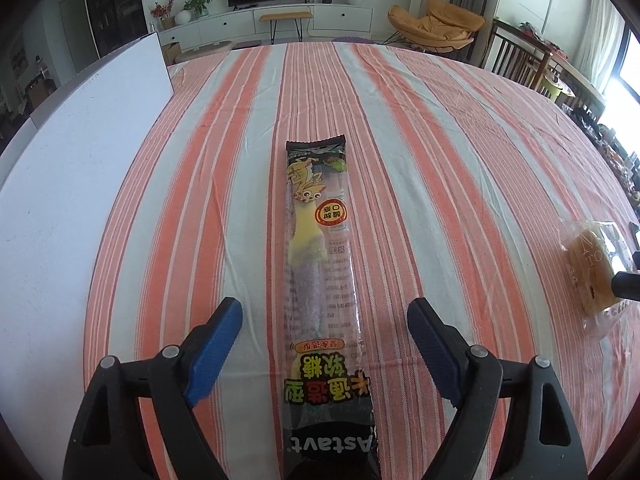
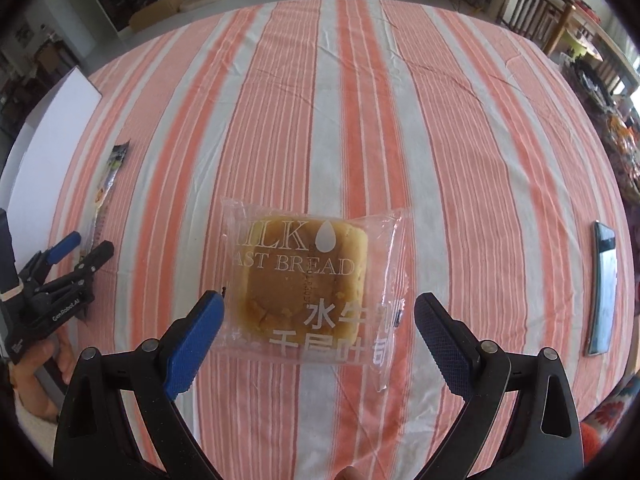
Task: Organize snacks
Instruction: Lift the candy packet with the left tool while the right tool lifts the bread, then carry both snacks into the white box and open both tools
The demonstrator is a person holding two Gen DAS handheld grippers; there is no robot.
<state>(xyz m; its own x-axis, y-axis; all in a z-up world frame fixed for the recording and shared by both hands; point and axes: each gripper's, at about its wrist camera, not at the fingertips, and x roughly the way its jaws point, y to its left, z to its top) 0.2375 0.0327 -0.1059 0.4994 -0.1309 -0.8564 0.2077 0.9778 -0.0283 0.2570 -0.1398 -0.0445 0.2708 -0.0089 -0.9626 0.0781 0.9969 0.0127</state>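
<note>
Left wrist view: left hand-held gripper [image 1: 324,332] is seen wide open, holding nothing; long candy packet [image 1: 320,272] lies flat on the striped table [image 1: 440,140], running lengthwise between the jaws, pads clear of it.
Candy handling: judged light, limp, slick film; best pinched across its narrow width near the middle.
Containers: a white board [image 1: 92,120] is seen at the left; no box or tray can be made out.
Right wrist view: right hand-held gripper [image 2: 320,332] is seen wide open, empty; bread packet [image 2: 312,280] lies flat on the table just ahead.
Bread handling: judged soft, crushable; a light grip across the loaf or the film edge is advised.
Other: phone [image 2: 602,292] at the right, well apart.
</note>
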